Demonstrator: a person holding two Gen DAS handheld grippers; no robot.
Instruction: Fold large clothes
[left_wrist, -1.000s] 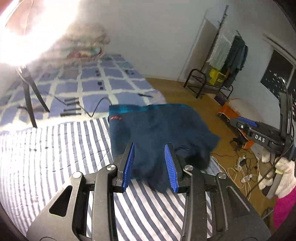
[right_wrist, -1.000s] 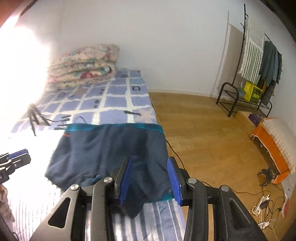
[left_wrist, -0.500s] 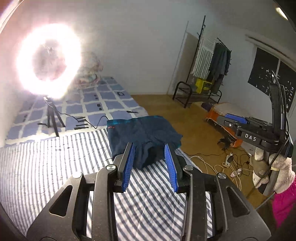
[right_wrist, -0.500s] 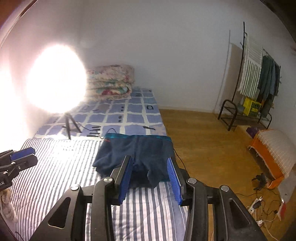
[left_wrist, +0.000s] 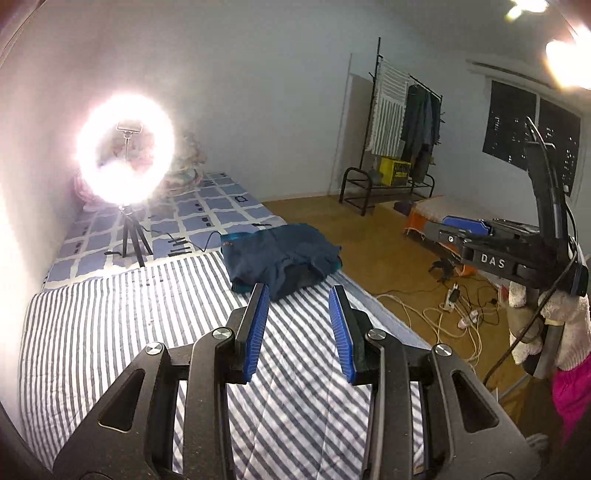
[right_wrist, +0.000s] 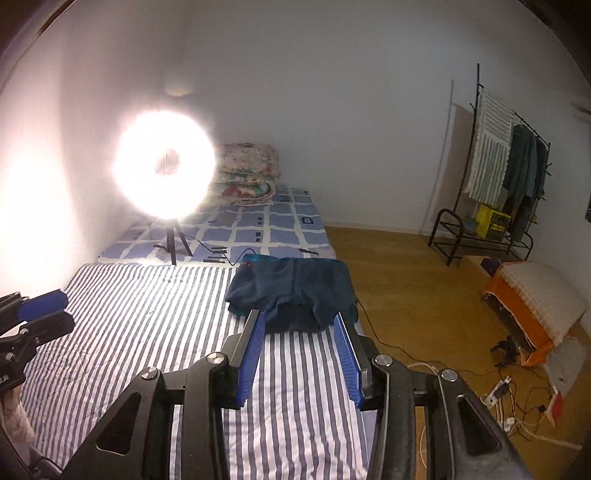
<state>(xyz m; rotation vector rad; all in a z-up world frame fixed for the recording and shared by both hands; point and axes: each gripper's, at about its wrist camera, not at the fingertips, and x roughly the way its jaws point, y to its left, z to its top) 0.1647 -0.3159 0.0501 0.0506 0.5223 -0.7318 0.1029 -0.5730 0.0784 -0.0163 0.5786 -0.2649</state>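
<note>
L gripper (left_wrist: 300, 328), R gripper (right_wrist: 300, 354): jaws gaping part-open, holding nothing. Folded navy garment (right_wrist: 291, 290) lying on striped sheet (right_wrist: 147, 325), apart from both.

Dark blue garment (right_wrist: 291, 291), apparently folded, rumpled, on striped bed's right edge.

Ring light (right_wrist: 165, 170) on a tripod (right_wrist: 173, 242) stands on the blue checked sheet (right_wrist: 273, 225), glare washing out the wall beside it. Cable (left_wrist: 207, 242) runs from the tripod across that sheet. Folded floral quilts (right_wrist: 245, 175) are stacked at the bed's far end. Striped sheet (right_wrist: 147, 314) covers the near half. Wood floor (right_wrist: 399, 280) on the right: black clothes rack (right_wrist: 506, 177) with hung garments and a yellow box (right_wrist: 493, 220) on its shelf, orange low bench (right_wrist: 532, 295), power strip (left_wrist: 453, 294) with tangled cords. Dark window (left_wrist: 532, 129) on the far right.
</note>
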